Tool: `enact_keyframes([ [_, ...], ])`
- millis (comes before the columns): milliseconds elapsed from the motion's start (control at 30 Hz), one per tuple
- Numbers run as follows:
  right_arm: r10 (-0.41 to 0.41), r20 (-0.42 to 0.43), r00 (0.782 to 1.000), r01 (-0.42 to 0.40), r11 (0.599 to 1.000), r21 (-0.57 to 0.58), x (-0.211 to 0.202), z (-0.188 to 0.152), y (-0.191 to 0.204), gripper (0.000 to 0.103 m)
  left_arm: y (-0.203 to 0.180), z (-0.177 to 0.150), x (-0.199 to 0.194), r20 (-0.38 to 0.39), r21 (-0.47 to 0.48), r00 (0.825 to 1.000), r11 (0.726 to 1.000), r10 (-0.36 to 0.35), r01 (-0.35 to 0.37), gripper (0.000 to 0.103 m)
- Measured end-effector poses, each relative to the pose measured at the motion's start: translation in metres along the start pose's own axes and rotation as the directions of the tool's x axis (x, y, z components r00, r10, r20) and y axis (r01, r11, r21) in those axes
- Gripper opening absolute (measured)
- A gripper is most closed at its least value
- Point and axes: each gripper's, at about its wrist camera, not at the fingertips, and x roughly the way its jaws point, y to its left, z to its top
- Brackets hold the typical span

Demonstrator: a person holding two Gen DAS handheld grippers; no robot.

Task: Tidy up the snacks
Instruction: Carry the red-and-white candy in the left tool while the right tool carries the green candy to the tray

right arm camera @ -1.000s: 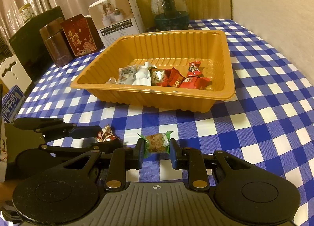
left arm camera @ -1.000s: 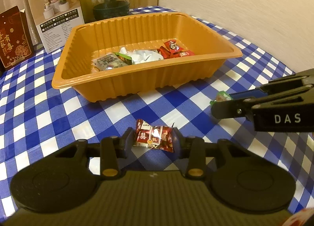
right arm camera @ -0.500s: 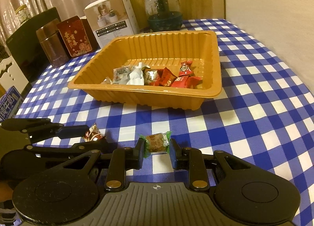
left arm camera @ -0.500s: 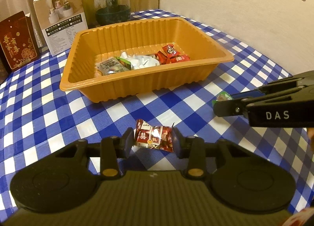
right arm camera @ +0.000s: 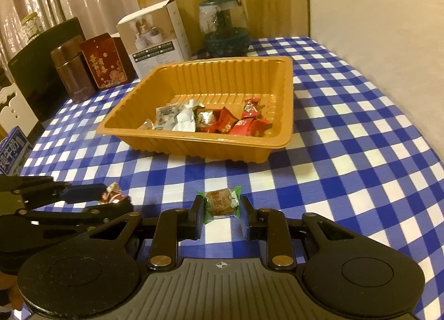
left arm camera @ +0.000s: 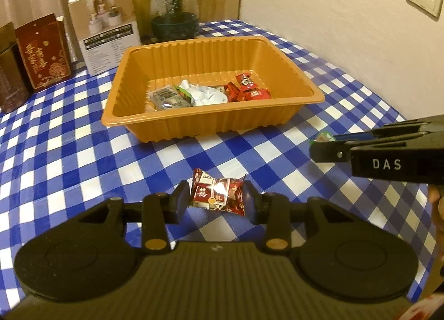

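A: What do the tongs hold?

B: The left tongs point(left arm camera: 216, 199) pinch a red candy point(left arm camera: 217, 194) by its two ends. The right tongs point(right arm camera: 221, 213) are narrow, clamped on a brown candy point(right arm camera: 220, 202) in a green wrapper. Both candies hang over the checked cloth point(right arm camera: 347, 170).

A: Is there room ahead of them?

B: Yes. Bare cloth lies between each pair of tongs and the tray point(right arm camera: 288, 114) ahead of them. The tray's near rim stands higher than the cloth, and sweets are heaped on its floor toward the near wall.

A: Anything hard to see?

B: From the left camera, the right tongs come in side-on at the right, cut by the edge; only a green scrap shows at their tip. Beyond the tray stand a white box point(right arm camera: 155, 36) and a glass jar point(right arm camera: 224, 28).
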Motion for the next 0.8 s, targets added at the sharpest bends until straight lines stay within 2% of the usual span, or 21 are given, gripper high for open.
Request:
enact_keyframes([
  [267, -0.022, 0.025, 0.999, 0.022, 1.000, 0.009, -0.019, -0.001, -0.006, 0.027, 0.001, 0.000, -0.023, 0.038, -0.054, 0.999, 0.998, 0.032, -0.030, 0.037],
  [500, -0.049, 0.113, 0.992, 0.047, 0.999, 0.019, -0.042, 0.007, -0.009, 0.027, -0.001, 0.009, -0.039, 0.093, -0.094, 0.994, 0.995, 0.055, -0.046, 0.037],
  [800, -0.035, 0.140, 0.989, 0.032, 0.999, 0.027, -0.050, 0.017, -0.007, 0.027, -0.001, 0.022, -0.041, 0.102, -0.123, 0.992, 0.991, 0.075, -0.062, 0.037],
])
